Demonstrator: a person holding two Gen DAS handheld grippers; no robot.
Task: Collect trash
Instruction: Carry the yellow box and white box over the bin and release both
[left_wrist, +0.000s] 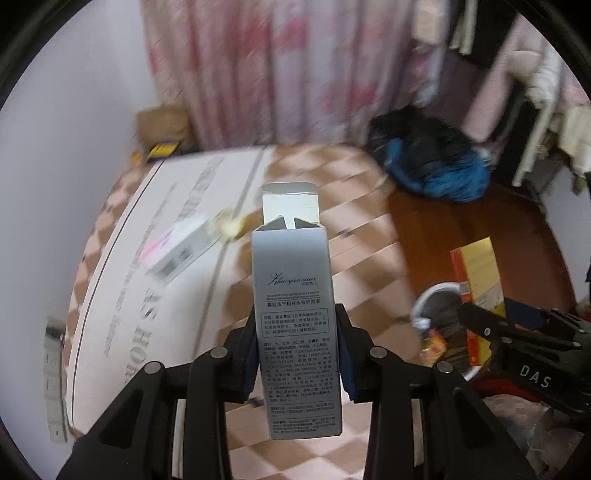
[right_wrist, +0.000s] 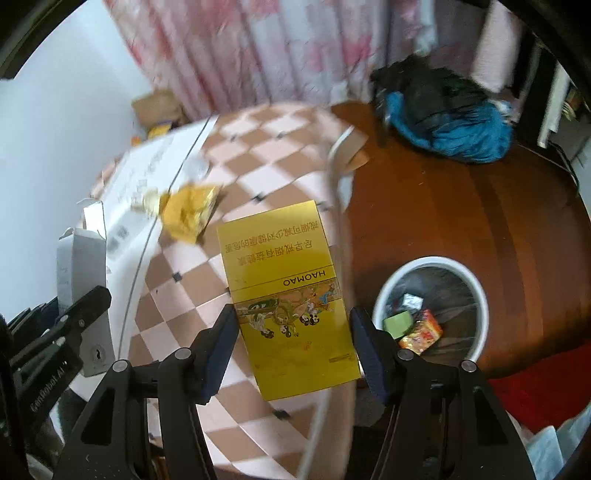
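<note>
Pink floral curtain (left_wrist: 277, 66) hanging at the back, with a checkered pink-and-brown tablecloth (right_wrist: 258, 147) spreading over the table below it and reddish wooden floor (right_wrist: 480, 221) showing to the right. Lying on the cloth, blurred by motion: a white printed sheet (left_wrist: 147, 295), a small white-and-pink box (left_wrist: 177, 243) resting on that sheet, and a crumpled yellow wrapper (right_wrist: 188, 214) just beside the sheet's edge. Sitting on the floor near the curtain, a heap of blue and black clothing (right_wrist: 454, 129).

Left gripper (left_wrist: 297, 332) clamping a tall grey carton (left_wrist: 291, 266) between both pads, holding it upright above the table with its top flap standing open and printed text facing the camera.

Right gripper (right_wrist: 295, 332) holding a flat yellow box (right_wrist: 291, 277) marked HAOMAO, one pad on each long edge; apparently pressing on it, though the contact on the right side is hard to make out. Hanging over the table's rim, near the bin but not above it.

Standing on the floor to the right of the table, a round white-rimmed bin (right_wrist: 476, 288), already containing a green item (right_wrist: 397, 321), an orange-red packet (right_wrist: 423, 330) and some smaller scraps, too blurred for naming.

Both grippers hovering side by side, well apart from each other, each showing at the edge of the other's view.
</note>
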